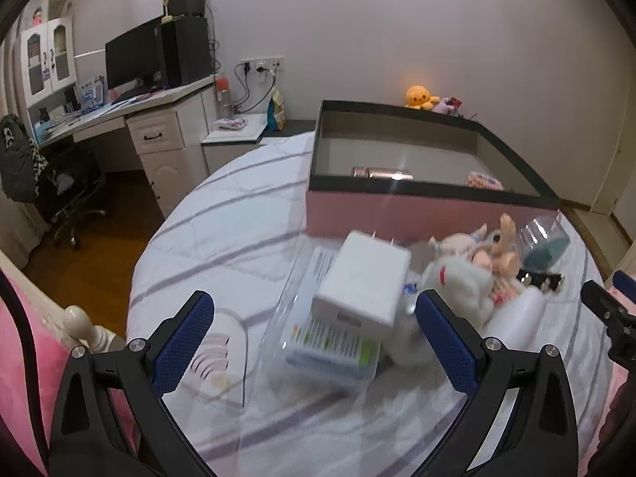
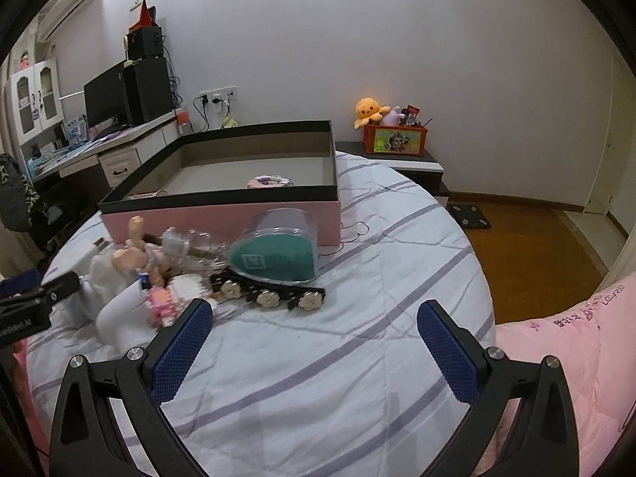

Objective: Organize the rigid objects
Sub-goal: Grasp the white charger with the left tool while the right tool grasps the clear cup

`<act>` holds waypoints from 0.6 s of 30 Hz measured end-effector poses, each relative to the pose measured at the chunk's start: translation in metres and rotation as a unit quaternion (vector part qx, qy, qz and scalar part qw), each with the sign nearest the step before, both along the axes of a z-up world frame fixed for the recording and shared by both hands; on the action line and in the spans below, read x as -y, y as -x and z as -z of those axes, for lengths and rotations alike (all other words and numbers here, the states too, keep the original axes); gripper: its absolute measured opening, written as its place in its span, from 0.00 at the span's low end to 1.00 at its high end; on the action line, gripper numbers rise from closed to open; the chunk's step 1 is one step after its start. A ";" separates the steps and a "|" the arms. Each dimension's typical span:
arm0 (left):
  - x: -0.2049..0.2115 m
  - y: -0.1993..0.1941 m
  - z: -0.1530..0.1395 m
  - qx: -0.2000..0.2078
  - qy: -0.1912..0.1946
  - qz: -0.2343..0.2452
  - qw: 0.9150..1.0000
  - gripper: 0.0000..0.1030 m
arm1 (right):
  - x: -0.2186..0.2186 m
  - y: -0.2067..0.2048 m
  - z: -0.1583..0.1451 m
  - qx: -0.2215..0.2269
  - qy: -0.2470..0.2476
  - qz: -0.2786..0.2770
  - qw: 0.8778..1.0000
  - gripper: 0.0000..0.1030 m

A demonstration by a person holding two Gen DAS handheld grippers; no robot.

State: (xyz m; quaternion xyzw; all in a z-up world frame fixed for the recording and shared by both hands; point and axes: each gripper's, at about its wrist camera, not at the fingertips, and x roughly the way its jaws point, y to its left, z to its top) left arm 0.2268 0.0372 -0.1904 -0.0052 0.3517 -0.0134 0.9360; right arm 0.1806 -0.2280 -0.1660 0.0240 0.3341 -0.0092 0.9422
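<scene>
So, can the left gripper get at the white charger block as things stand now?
Probably yes. The left gripper is open, the white charger block sits on top of the pile straight ahead, and nothing stands between them.

Toys (image 2: pixel 159 270) lie before the box (image 2: pixel 222 214) on the bed (image 2: pixel 357 357).

Both grippers are spread wide, nothing held. Left gripper (image 1: pixel 314 332) sits level, and so does the right gripper (image 2: pixel 314 340).
</scene>
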 end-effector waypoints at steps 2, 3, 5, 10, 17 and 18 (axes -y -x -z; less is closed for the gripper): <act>0.002 -0.006 0.001 0.001 -0.005 0.006 1.000 0.94 | 0.003 -0.009 0.001 -0.006 -0.002 0.001 1.000 1.00; 0.002 -0.010 0.002 -0.001 -0.007 0.011 1.000 0.90 | 0.004 -0.014 0.002 -0.010 -0.005 0.000 1.000 1.00; 0.002 -0.016 0.006 -0.006 -0.001 0.023 1.000 0.76 | 0.005 -0.021 0.002 -0.012 -0.010 -0.003 1.000 1.00; 0.006 -0.026 0.009 -0.009 -0.004 0.039 0.999 0.59 | 0.002 -0.048 0.004 -0.021 -0.013 -0.016 1.000 1.00; 0.010 -0.028 0.001 -0.004 -0.025 0.035 0.999 0.40 | -0.010 -0.082 0.015 -0.054 -0.015 -0.035 0.998 1.00; 0.011 -0.028 0.001 -0.004 -0.028 0.036 0.999 0.40 | -0.010 -0.086 0.017 -0.058 -0.015 -0.035 0.998 1.00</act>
